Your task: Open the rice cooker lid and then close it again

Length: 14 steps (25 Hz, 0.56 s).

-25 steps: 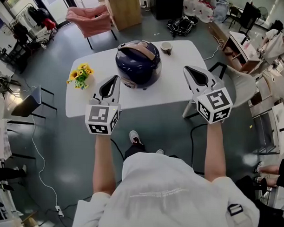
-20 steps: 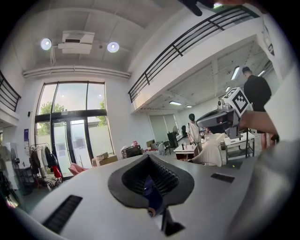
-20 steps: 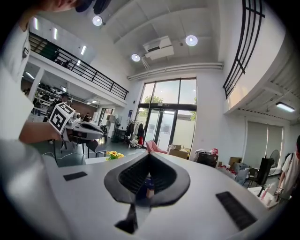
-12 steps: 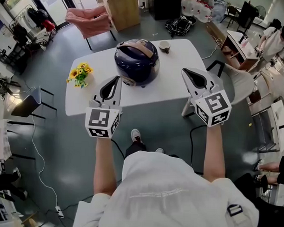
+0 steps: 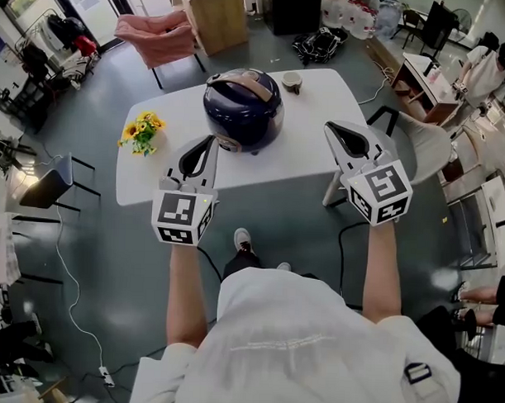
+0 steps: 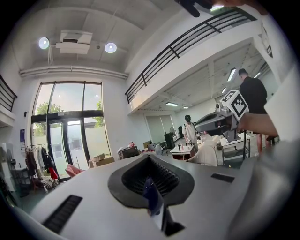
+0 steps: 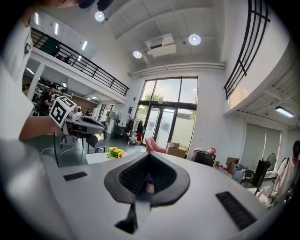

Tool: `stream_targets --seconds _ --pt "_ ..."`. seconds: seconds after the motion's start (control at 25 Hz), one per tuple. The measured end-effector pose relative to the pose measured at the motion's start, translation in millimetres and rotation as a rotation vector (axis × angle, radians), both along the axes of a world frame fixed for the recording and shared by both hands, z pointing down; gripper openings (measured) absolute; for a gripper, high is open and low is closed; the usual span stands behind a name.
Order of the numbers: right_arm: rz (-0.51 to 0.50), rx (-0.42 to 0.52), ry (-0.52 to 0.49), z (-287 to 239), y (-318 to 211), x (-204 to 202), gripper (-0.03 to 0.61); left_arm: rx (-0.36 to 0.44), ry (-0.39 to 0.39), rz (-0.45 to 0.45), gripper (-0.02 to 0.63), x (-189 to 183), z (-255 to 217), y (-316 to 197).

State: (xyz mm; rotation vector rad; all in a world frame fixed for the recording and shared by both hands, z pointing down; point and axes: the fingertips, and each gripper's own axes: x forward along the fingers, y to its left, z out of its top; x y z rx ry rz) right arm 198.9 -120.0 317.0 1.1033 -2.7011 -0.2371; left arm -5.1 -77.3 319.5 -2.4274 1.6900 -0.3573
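Over the last second my left tongs and right tongs drift only a touch along the near edge of the counter, then hold still; both pairs stay pressed together with nothing between them, pointing nearly level.

The rice cooker sits mid-counter, beyond and between the two tips and clear of both; its lid is down in every head view, so nothing about it changes. A shut lid with idle tongs suits a cooker waiting to be opened as well as one already closed again; I cannot tell which.

The cooker is a squat, rounded body of glossy dark blue, smooth and light-catching, with a tan band-like handle across its top; the counter is matte white with rounded corners. A bunch of yellow flowers stands to the cooker's left; a small round cup stands behind it.
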Motion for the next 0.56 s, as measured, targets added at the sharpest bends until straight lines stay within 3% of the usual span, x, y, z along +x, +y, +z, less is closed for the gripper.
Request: stream_targets --seconds 0.56 --pt "-0.006 -0.020 0.003 7.5 -4.9 -0.7 0.026 -0.040 -0.034 -0.003 0.015 -2.2 9.9 -5.5"
